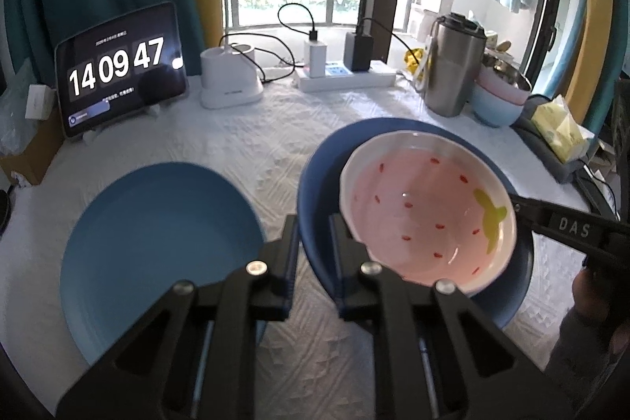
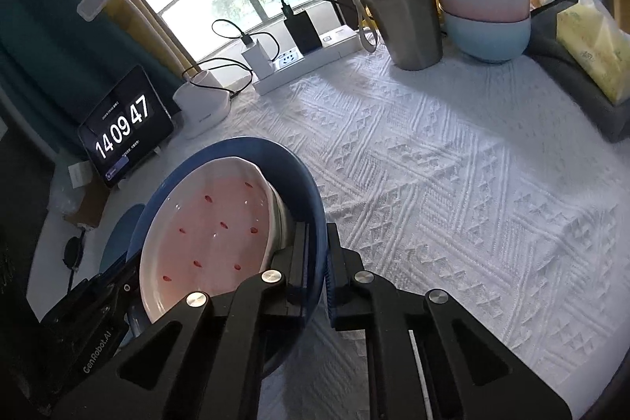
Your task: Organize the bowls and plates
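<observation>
Left gripper [image 1: 313, 243] with jaws clamped on the near-left rim of the dark blue bowl [image 1: 315, 180], one finger outside the wall, the other inside. Right gripper [image 2: 315, 254] likewise closed on the same bowl [image 2: 307, 184] at its opposite rim, jaws pinching the wall from both sides; seen from the left wrist as a black arm [image 1: 567, 223] reaching in from the right. Nested inside, a pink strawberry dish [image 1: 425, 211] with red seed marks and a green leaf motif, oval, long axis running from the far-left rim toward the near-right, leaf end pointing at the right gripper; tilted, leaning against the bowl's inner wall in the right wrist view [image 2: 212, 231]. Whether the bowl rests on the tabletop [image 2: 453, 184] or hangs just above it: cannot tell. Just left of the bowl, lying flat on the white textured cloth, a lighter blue plate [image 1: 157, 247] near the front-left edge. Along the far edge, from left: a tablet clock [image 1: 118, 69] propped upright, a white lamp base [image 1: 230, 81], a power strip [image 1: 346, 75] with chargers plugged in. Toward the far-right corner, a steel tumbler [image 2: 397, 2] standing upright, beside it a stack of bowls [image 2: 484, 14] with pink over pale blue, then a yellow tissue pack [image 2: 594, 50] at the right edge.
</observation>
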{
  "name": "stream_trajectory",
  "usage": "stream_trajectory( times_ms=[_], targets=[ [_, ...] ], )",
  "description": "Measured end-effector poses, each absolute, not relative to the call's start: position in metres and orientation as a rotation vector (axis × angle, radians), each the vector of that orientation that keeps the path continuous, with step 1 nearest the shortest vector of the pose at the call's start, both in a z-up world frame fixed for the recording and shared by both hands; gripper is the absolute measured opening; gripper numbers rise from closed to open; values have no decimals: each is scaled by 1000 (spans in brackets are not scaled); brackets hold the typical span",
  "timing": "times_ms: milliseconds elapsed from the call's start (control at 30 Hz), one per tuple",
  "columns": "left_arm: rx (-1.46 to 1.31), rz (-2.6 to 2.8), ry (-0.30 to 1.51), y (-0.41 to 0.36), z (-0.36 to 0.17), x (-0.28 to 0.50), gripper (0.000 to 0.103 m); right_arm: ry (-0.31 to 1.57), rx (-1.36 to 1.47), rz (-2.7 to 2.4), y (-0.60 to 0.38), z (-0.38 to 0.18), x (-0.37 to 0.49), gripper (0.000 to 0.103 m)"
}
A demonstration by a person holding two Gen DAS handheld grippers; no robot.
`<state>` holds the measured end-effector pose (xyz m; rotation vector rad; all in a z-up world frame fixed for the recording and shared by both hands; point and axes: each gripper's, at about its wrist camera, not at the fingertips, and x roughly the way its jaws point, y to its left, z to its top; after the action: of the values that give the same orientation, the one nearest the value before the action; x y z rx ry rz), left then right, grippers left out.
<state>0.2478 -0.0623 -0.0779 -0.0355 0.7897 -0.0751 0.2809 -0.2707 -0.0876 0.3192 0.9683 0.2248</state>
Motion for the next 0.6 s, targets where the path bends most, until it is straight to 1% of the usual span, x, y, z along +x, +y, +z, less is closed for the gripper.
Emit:
stream_trajectory(
  times_ms=[600],
  targets=[
    [-61,-127,797,-74,-74,245,14,976,315,190,-285,-79,268,10]
  ],
)
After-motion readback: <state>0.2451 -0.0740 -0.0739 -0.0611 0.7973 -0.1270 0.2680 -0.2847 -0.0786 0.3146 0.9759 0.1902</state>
